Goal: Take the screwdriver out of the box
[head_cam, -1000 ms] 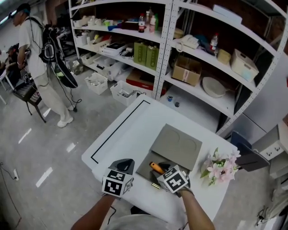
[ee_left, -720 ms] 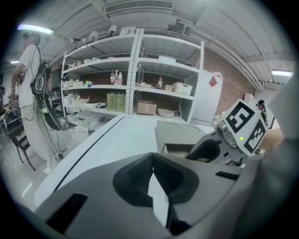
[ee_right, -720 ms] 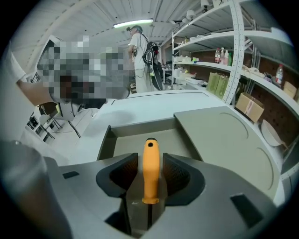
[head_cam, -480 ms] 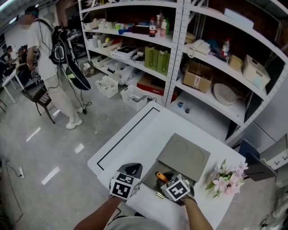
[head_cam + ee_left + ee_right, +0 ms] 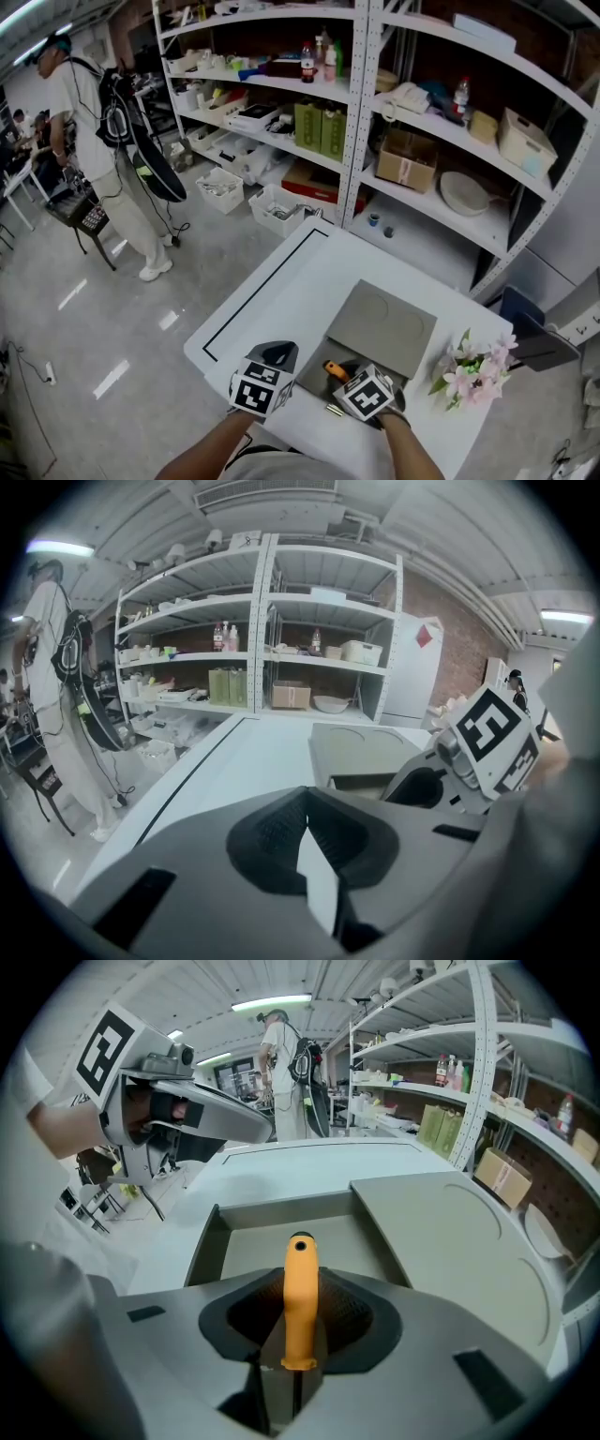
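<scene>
White tabletop (image 5: pixel 281 281) fills the near middle of the head view, with a black line marked along its left edge. Far off to the left a person (image 5: pixel 94 141) with a dark bag stands on the shiny floor, and metal shelving (image 5: pixel 375 112) loaded with boxes and bottles runs across the far side. At the near left of the table the left gripper (image 5: pixel 275 352) hangs just above the surface. In its own view its jaws meet at the tips and hold nothing, with only bare table showing behind the narrow gap. Just right of it lies the grey box (image 5: pixel 323 349), its lid (image 5: pixel 382 328) folded open and lying flat on the far side. The screwdriver (image 5: pixel 300 1288) is inside the box, its orange handle pointing away toward the far wall. The right gripper (image 5: pixel 352 375) reaches down into the box. Its jaws are closing with the handle between them, and a sliver of ribbed pad shows on either side. A bunch of pink flowers (image 5: pixel 473 370) lies at the table's right edge.
</scene>
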Demonstrator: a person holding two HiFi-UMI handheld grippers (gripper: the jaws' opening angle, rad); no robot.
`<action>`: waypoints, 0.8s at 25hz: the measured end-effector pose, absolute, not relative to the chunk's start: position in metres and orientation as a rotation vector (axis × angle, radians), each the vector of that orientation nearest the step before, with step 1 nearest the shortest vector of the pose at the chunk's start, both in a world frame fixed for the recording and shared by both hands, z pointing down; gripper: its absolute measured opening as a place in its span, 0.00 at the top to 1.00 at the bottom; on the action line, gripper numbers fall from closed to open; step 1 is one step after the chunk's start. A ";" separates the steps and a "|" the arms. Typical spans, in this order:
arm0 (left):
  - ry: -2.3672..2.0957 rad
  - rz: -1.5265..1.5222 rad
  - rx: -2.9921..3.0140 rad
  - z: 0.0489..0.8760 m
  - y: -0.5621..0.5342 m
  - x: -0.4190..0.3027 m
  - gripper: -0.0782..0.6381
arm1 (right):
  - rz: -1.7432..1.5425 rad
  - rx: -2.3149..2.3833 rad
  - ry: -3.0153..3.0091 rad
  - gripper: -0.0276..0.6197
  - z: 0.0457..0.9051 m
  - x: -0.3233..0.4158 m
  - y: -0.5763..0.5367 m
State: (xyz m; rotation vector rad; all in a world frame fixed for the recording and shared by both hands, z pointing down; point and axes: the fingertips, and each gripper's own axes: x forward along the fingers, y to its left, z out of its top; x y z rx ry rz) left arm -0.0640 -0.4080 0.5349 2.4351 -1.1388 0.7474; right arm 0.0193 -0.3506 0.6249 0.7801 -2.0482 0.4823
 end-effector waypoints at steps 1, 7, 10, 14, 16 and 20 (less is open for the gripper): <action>-1.137 0.748 2.438 0.535 -0.407 -0.064 0.88 | 0.482 0.784 -2.046 0.78 0.625 0.019 -0.350; -1.117 0.726 2.462 0.531 -0.405 -0.065 0.88 | 0.478 0.900 -2.058 0.78 0.611 0.031 -0.357; -1.088 0.716 2.485 0.527 -0.402 -0.065 0.88 | 0.496 0.998 -2.071 0.78 0.594 0.036 -0.359; -1.040 0.702 2.525 0.519 -0.396 -0.064 0.88 | 0.492 1.136 -2.083 0.78 0.568 0.043 -0.357; -1.015 0.689 2.548 0.514 -0.393 -0.064 0.88 | 0.487 1.203 -2.085 0.78 0.555 0.046 -0.355; -0.968 0.674 2.589 0.508 -0.384 -0.060 0.88 | 0.457 1.321 -2.098 0.78 0.535 0.055 -0.346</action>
